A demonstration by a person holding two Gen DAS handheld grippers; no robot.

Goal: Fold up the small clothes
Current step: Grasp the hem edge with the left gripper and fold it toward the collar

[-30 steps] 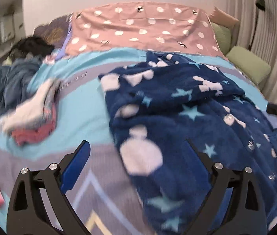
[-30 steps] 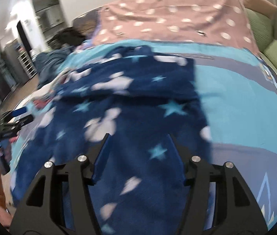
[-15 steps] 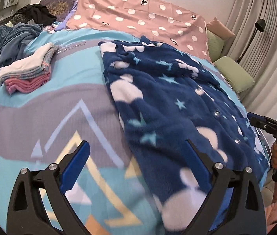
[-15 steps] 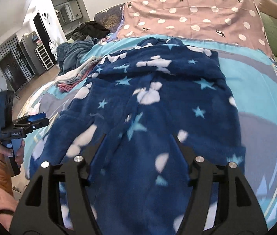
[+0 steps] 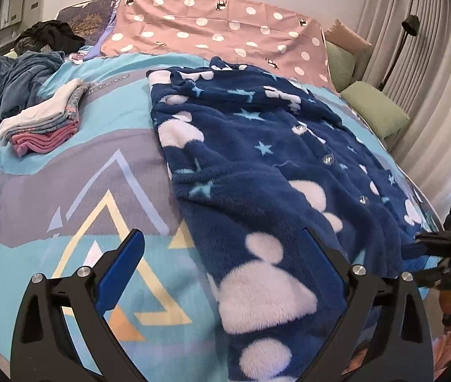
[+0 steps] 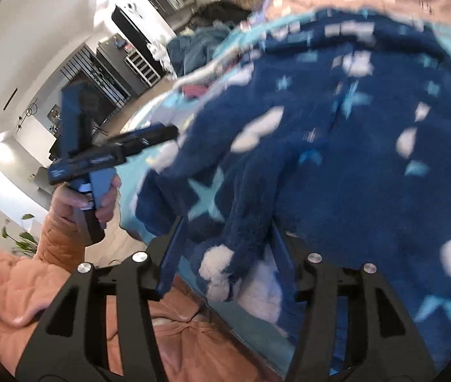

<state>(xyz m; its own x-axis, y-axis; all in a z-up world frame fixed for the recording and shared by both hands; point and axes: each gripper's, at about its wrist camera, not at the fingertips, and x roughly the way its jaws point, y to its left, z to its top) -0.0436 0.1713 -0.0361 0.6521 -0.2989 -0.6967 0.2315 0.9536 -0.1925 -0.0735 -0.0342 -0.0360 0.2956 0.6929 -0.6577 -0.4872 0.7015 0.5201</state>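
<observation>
Left wrist view: the navy fleece robe lies spread across the frame's centre and right on the bed cover. Left gripper hovers at its lower hem, fingers wide apart. Right gripper straddles a bunched hem fold, fingers apart. Folded clothes stack sits upper left.

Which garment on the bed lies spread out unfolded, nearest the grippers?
The navy fleece pyjama top with stars and white blobs; the folded stack and the grey-blue heap lie farther off.
</observation>
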